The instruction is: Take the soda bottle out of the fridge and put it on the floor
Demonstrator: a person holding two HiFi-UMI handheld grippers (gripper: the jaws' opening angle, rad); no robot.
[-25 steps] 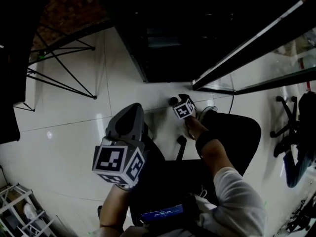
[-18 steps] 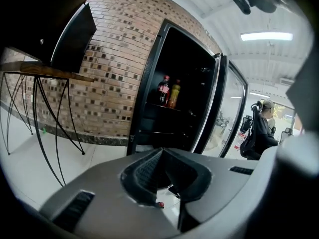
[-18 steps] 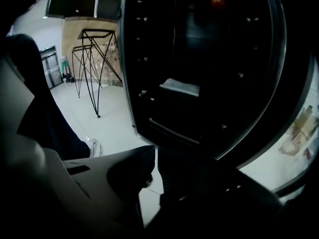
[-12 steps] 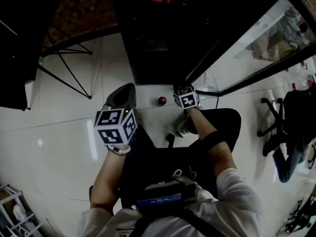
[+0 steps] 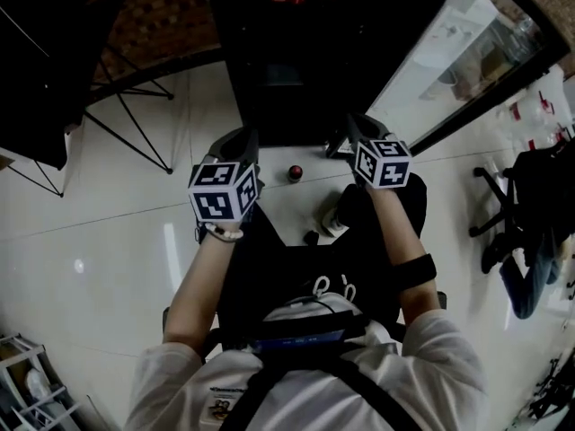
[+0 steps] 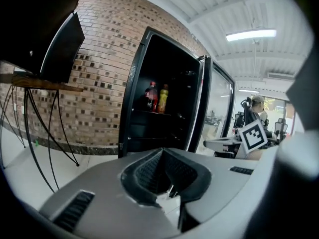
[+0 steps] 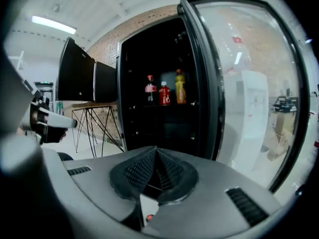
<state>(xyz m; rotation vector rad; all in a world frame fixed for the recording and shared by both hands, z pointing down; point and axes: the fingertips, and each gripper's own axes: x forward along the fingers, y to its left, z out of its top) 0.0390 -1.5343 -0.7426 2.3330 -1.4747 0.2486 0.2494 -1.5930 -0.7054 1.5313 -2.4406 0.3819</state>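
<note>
Fridge (image 7: 149, 126) open, left claw (image 6: 162, 158) and right claw (image 7: 156, 157) closed, empty, probable soda bottle (image 5: 295, 172) on floor (image 5: 117, 241).

The soda bottle (image 5: 295, 172) with a red cap stands on the white floor (image 5: 117, 232), just near the open black fridge (image 5: 278, 106).

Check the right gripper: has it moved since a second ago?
Yes. The right gripper has risen toward the camera, away from the red-capped bottle on the floor, and is now to its right.
</note>
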